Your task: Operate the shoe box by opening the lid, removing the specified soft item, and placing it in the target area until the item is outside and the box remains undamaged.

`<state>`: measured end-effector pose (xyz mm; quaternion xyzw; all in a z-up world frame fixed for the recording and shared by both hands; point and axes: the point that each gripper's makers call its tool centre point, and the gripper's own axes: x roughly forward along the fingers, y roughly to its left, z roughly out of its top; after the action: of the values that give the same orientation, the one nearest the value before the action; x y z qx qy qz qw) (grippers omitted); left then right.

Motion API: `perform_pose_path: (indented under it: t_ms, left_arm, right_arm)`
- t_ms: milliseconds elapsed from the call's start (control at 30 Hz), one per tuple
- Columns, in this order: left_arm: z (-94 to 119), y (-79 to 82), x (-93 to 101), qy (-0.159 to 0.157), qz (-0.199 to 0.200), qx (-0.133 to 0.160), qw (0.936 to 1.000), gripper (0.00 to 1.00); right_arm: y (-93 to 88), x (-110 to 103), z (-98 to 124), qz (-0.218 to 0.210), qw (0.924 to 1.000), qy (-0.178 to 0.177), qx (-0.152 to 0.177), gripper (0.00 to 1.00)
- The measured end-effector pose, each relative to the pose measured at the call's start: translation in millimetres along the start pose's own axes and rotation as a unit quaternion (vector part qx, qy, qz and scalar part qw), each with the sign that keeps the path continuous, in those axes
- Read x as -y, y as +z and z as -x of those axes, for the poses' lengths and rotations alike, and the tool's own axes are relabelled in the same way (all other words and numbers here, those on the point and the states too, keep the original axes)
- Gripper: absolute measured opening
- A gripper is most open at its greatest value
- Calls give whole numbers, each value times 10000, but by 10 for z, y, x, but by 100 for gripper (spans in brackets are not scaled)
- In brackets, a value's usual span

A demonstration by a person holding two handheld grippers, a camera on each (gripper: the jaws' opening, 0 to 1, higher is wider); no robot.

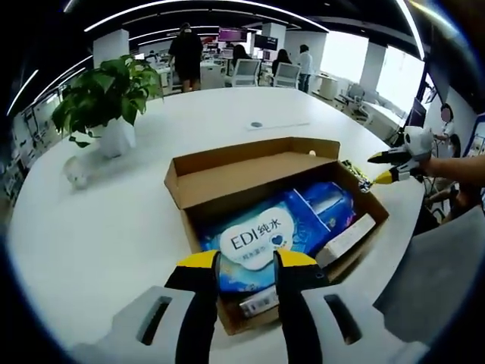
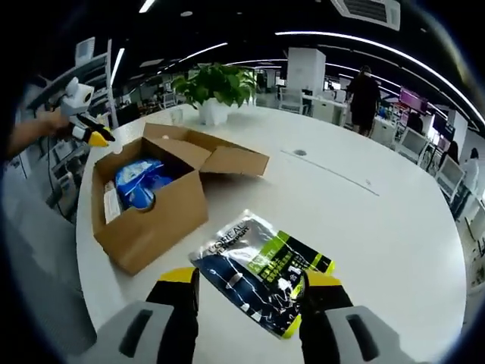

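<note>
We read "EDI 纯水" on the blue pack (image 1: 261, 241) in the open shoe box (image 1: 198, 176); our right gripper (image 2: 248, 292), spread, straddles the L'ORÉAL pouch (image 2: 261, 271); left gripper (image 1: 247, 282) spread. Potted plant (image 1: 102, 98) nearby.

Large round white table (image 2: 379, 227) carried everything. On it sat 1 open brown cardboard shoe box (image 2: 155, 216), flaps out. Just beside the box lay 1 flat glossy black-and-green plastic packet (image 2: 261, 273), apart from it. 1 leafy green plant in a white pot (image 1: 106, 106) stood farther back, a small clear object (image 1: 76, 173) near it.
</note>
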<state>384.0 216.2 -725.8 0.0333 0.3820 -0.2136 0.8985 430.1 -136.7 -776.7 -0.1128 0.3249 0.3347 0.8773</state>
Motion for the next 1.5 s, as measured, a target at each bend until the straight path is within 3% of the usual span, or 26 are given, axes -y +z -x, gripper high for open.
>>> perform_pose_path:
  t_ms: [133, 300, 600, 900, 1500]
  left_arm:
    - [30, -3, -8, -5, 48, 46, 10000, 29]
    - [41, -31, -23, 18, 105, 69, 9999, 29]
    - [94, -73, -32, 43, 179, 106, 9998, 29]
    - [137, -63, -50, 72, 242, 188, 9995, 30]
    - [159, -66, -31, 90, 265, 258, 9993, 30]
  right_arm:
    - [240, -152, 15, -51, 9997, 152, 189, 51]
    - [560, -438, -24, 248, 9980, 387, 435, 51]
    - [835, -948, -247, 501, 9938, 880, 464, 51]
    - [906, -1282, -506, 651, 9904, 1168, 349, 51]
    - [811, -1655, -927, 615, 9873, 1457, 148, 43]
